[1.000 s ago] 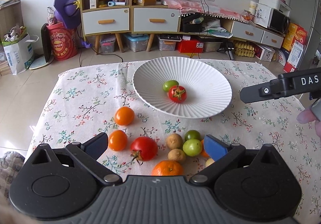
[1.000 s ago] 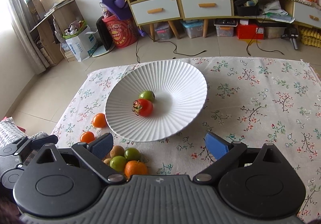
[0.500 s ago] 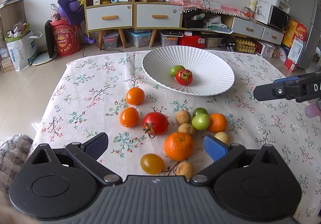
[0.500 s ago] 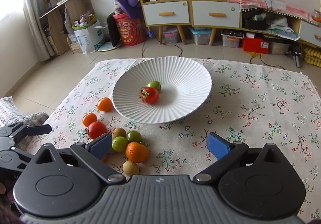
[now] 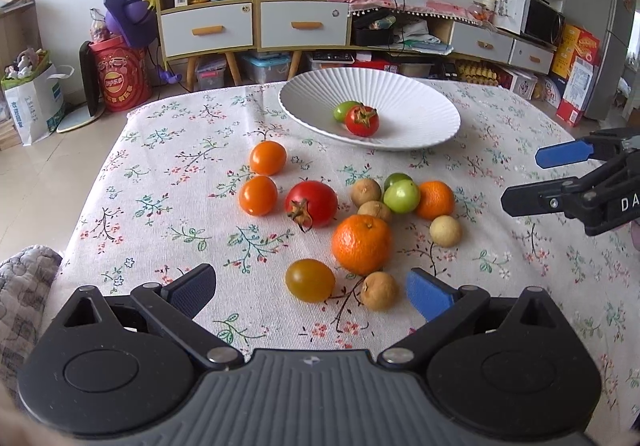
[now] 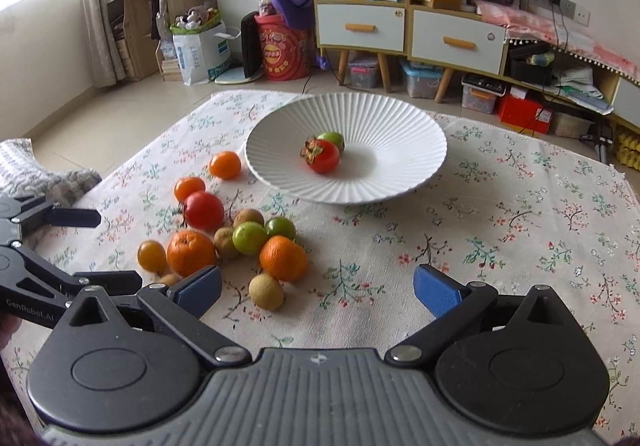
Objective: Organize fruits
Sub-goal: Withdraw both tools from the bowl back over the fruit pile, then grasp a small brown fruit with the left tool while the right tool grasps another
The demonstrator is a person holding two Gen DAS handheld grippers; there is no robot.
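White plate point(image 5: 420, 126) upper center holds 2 fruits: red tomato point(image 5: 362, 121), green one point(image 5: 344, 110). Approx 12 loose fruits point(image 5: 362, 244) mid-frame on cloth. Left gripper point(image 5: 312, 288) & right gripper point(image 6: 318, 286) spread wide, empty.

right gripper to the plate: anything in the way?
Right wrist view: the right gripper, open and empty, faces only bare floral tablecloth up to the plate; fruits sit left.

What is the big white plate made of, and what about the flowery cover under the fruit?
The white plate looks like glazed ceramic: smooth, glossy and stiff, with fine ridges fanning out from its middle. It could be hard plastic. The flowery cover looks like woven cotton or linen cloth: matte, with a visible weave and printed flowers.
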